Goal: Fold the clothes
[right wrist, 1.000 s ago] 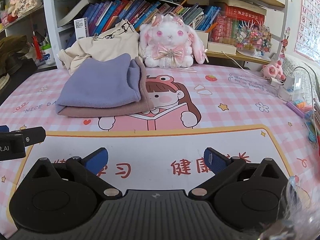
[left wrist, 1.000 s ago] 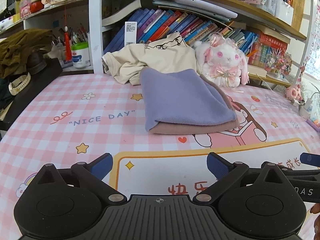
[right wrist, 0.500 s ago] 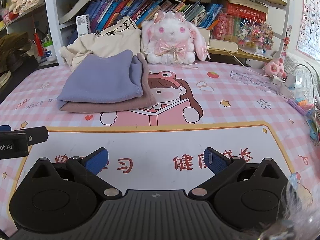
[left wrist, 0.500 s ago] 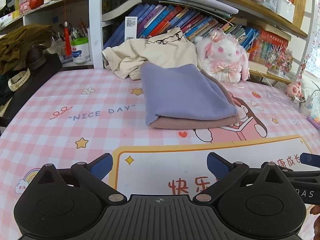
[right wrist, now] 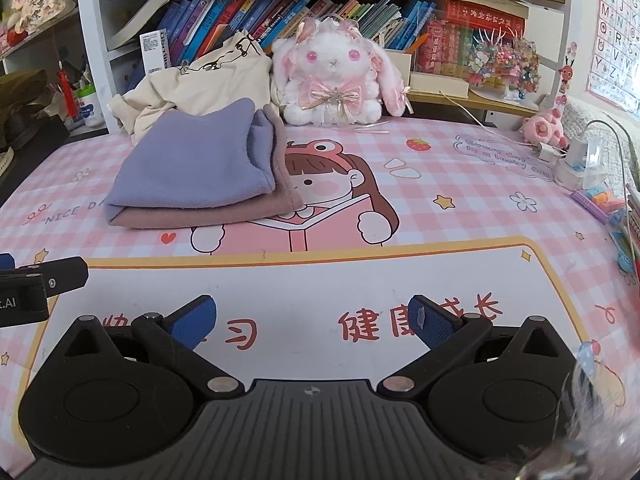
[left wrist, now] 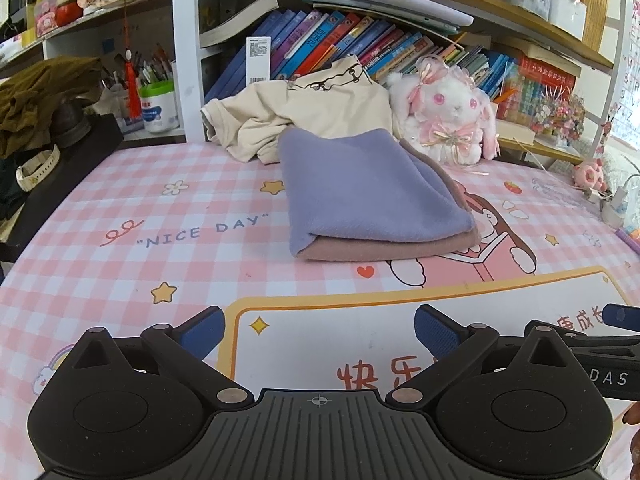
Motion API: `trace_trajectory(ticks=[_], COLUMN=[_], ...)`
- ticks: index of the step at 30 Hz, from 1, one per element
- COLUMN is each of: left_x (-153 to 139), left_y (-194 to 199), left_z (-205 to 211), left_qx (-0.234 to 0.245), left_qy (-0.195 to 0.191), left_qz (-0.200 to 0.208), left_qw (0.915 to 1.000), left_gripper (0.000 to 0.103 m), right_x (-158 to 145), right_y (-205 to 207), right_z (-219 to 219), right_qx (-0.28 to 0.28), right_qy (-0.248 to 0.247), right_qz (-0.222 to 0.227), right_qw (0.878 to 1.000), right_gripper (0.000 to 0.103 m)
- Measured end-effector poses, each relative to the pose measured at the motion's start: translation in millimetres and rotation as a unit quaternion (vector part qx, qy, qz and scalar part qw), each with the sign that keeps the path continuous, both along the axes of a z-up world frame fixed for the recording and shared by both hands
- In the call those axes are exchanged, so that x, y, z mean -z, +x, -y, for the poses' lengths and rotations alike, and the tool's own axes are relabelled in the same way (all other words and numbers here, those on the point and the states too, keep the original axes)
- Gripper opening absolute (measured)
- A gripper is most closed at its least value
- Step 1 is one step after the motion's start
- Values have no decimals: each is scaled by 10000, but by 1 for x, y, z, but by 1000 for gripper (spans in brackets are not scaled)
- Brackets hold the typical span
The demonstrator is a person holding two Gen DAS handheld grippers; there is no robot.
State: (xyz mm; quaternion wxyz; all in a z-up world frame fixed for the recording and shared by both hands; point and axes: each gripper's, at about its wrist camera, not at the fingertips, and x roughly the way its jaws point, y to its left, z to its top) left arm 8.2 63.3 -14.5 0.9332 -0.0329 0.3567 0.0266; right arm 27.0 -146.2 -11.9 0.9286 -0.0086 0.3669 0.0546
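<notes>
A folded lilac cloth lies on top of a folded dusty-pink cloth on the pink checked table mat. The same stack shows in the right wrist view, lilac over pink. A crumpled cream garment lies unfolded behind the stack, against the books; it also shows in the right wrist view. My left gripper is open and empty, low over the mat in front of the stack. My right gripper is open and empty, to the right of the left one.
A white-and-pink plush rabbit sits behind the stack on the right. A bookshelf runs along the back. Dark clothes and a black ledge lie at the left. A charger and small toys sit at the right edge.
Both grippers have come slightly closer to the folded stack, which looks a little larger and lower in view. Both stay open and empty. The clothes have not moved.
</notes>
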Motion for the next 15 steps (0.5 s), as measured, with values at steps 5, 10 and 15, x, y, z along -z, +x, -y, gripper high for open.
trace_trajectory(ticks=[5,10,15], left_x=[1,2,3], left_y=[1,3,5], left_z=[-2,-2,-2], left_qx=[-16,-7,2], left_qy=[4,8,25], left_qz=[-18,-41,-81], left_qw=[10000,10000,10000], left_gripper=[102,102,102], right_x=[0,1,1], right_y=[2,3,4], right_z=[-2,-3,-4], right_qx=[-8,-13,-19], right_qy=[-6,-18,-39], right_qz=[-9,-21,-20], right_qw=[10000,10000,10000], right_gripper=[103,103,103])
